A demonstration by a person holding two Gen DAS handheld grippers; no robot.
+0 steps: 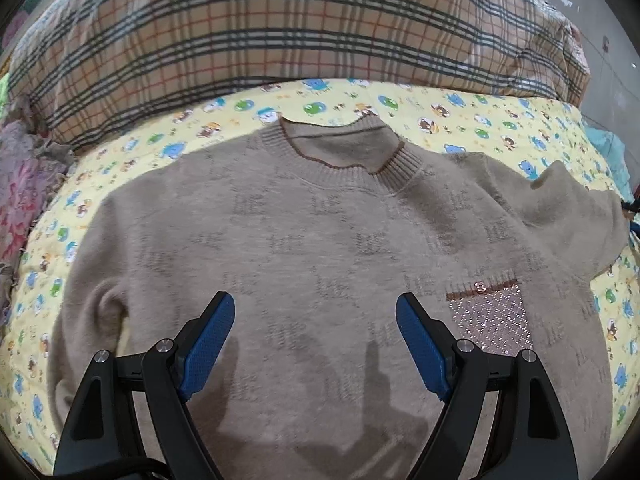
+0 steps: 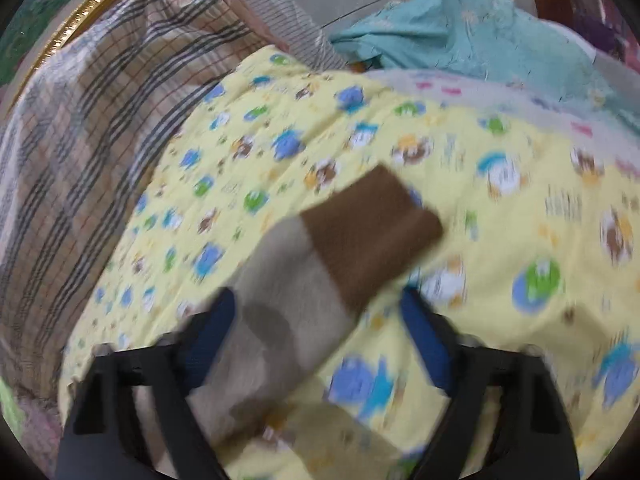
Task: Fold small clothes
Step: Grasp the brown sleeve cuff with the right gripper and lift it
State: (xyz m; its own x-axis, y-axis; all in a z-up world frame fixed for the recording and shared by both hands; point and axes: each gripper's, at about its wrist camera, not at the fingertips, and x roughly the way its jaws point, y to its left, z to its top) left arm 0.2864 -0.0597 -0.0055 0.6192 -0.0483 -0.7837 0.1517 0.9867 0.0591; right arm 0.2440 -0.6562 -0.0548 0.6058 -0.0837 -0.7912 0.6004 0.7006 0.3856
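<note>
One beige sweater [image 1: 320, 248] lies flat, front up, on one yellow cartoon-print quilt [image 1: 460, 120]. The left gripper [image 1: 315, 308] hangs over its lower body, both blue pads [image 1: 208, 344] spread wide with only knit showing between them, nothing pinched. Ahead of the gripper sits the ribbed collar [image 1: 348, 160]; to its right a single sparkly pocket [image 1: 492, 324]; to its left one sleeve folded down along the body. Beyond the quilt lies a plaid blanket [image 1: 240, 32].

The right wrist view, badly blurred, shows what the left does not: the other sleeve [image 2: 288, 292] with its brown cuff [image 2: 372, 232], running ahead between the right gripper's [image 2: 316, 304] two fingers, closer to the left one. The fingers appear spread, and no pad is seen pressing on the sleeve. Further ahead a teal cloth [image 2: 460, 28] is bunched, and far left stands a gold frame [image 2: 80, 4].
</note>
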